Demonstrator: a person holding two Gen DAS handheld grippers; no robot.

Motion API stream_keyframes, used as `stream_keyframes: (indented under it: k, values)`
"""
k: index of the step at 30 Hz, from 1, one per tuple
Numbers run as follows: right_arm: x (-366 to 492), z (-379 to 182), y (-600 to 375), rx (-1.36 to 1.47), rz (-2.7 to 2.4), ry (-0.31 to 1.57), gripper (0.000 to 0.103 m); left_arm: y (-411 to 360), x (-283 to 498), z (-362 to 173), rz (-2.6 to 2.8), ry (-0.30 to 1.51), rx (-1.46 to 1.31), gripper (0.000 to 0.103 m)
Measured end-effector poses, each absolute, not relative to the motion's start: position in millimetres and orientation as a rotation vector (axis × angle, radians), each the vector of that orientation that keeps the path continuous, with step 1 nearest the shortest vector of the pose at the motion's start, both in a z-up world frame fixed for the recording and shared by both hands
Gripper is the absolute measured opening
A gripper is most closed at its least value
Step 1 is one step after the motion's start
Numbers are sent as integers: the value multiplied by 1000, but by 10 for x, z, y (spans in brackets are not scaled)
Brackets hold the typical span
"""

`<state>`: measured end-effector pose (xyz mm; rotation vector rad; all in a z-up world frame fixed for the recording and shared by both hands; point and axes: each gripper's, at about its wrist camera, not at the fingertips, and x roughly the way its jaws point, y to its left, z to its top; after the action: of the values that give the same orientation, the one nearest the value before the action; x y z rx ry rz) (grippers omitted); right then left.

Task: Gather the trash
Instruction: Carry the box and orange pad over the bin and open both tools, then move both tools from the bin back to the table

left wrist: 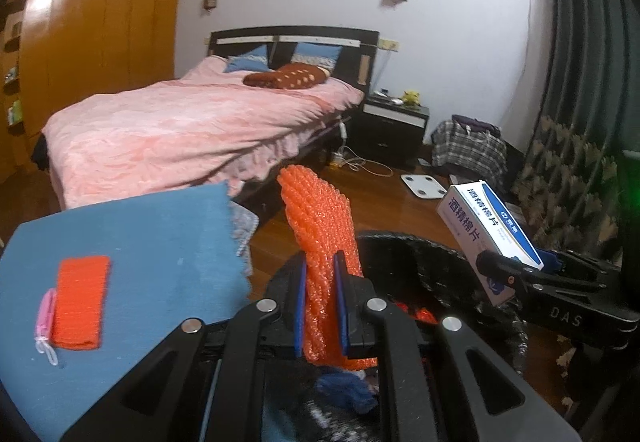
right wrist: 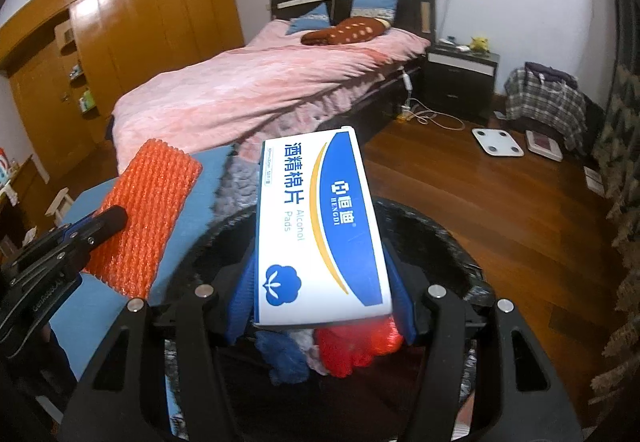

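The left hand-held gripper (left wrist: 320, 298) is clamped on a folded orange foam-net sleeve (left wrist: 320, 226), ridged and springy, which stands upright between the blue pads. The right hand-held gripper (right wrist: 322, 306) pinches a flat white-and-blue cardboard box of alcohol pads (right wrist: 316, 218), smooth and glossy, by its near end. Both items hang just above a round black bin (right wrist: 440, 238), where crumpled red and blue scraps lie below the fingers. Left of the left gripper, another orange foam-net piece (left wrist: 80, 302) lies flat on the blue cloth-covered counter (left wrist: 160, 234).
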<state>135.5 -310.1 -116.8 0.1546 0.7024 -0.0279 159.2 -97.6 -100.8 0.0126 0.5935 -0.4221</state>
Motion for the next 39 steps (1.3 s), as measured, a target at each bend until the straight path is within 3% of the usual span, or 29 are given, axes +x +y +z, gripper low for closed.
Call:
stream_keyframes:
  k: [10, 11, 12, 14, 16, 19, 21, 23, 27, 39]
  values:
    - [1359, -1366, -3381, 165, -77, 733, 57, -1355, 1713, -1177, -485, 641, 47, 15]
    - [1360, -1387, -3405, 164, -84, 736, 59, -1376, 1724, -1190, -489, 647, 50, 22]
    - [1368, -1404, -3425, 163, -90, 739, 61, -1391, 1735, -1204, -493, 655, 51, 37]
    - [1359, -1434, -3464, 164, -106, 741, 74, -1389, 1736, -1218, -492, 661, 44, 56]
    - [1347, -1452, -3491, 168, -116, 743, 79, -1356, 1729, -1219, -488, 657, 46, 58]
    - [1328, -1457, -3514, 166, -130, 737, 89, -1290, 1710, -1204, -464, 644, 64, 69]
    - [1309, -1439, -3479, 167, -120, 724, 93, -1209, 1696, -1192, -437, 638, 64, 82]
    - [1303, -1418, -3439, 160, -111, 714, 96, -1108, 1679, -1173, -416, 632, 53, 87]
    - [1302, -1364, -3307, 142, -84, 693, 97, -878, 1642, -1134, -370, 621, 36, 93]
    - [1510, -1207, -2614, 118, 48, 655, 97, -61, 1513, -1078, -206, 601, 10, 95]
